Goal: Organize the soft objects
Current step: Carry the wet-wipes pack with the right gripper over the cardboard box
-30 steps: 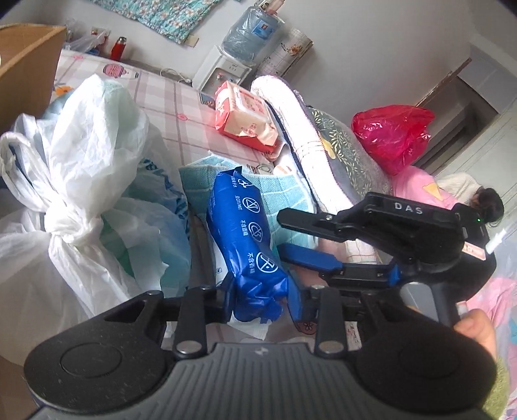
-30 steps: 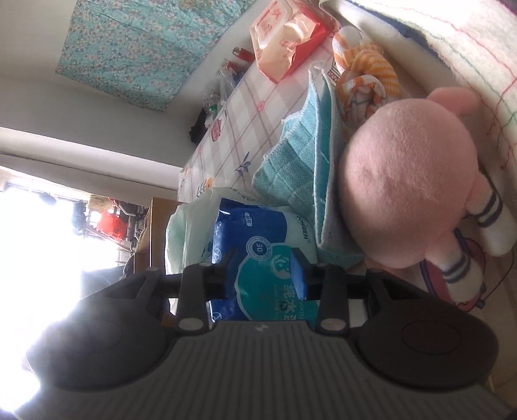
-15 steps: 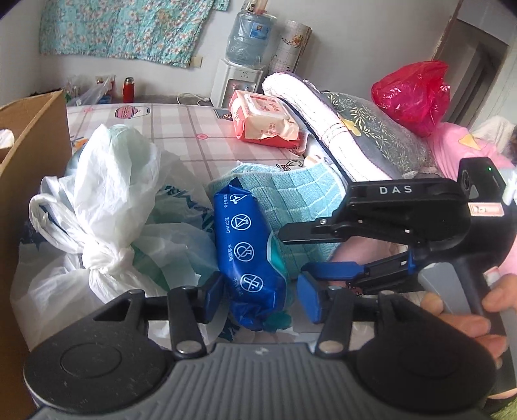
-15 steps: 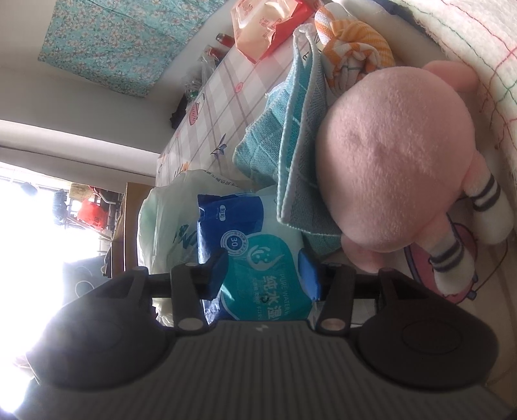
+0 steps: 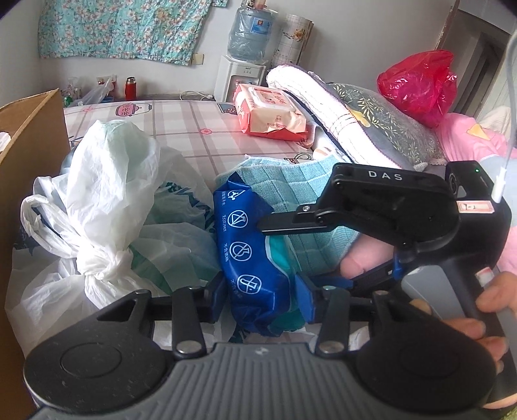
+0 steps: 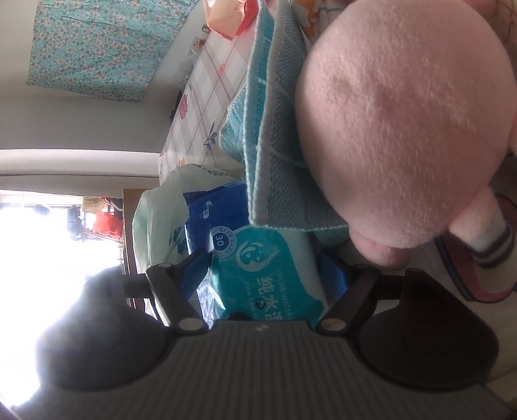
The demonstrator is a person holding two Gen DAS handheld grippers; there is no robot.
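Here, wipes pack [image 5: 248, 258] between grippers

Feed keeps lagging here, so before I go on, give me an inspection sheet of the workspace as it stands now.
Surface: checked pink tablecloth, crowded at the near end.
Job's things: blue wet-wipes pack leaning on teal towel; pink plush toy against the towel; folded quilts behind.
Clutter: knotted white plastic bags; red wipes pack; red plastic bag; cardboard box at left.
Grippers: left tongs either side of the blue pack's near end, contact unclear; right tongs open around the same pack.
Cables: white cable into the right gripper's body.
Surroundings: water dispenser, floral cloth on the wall.
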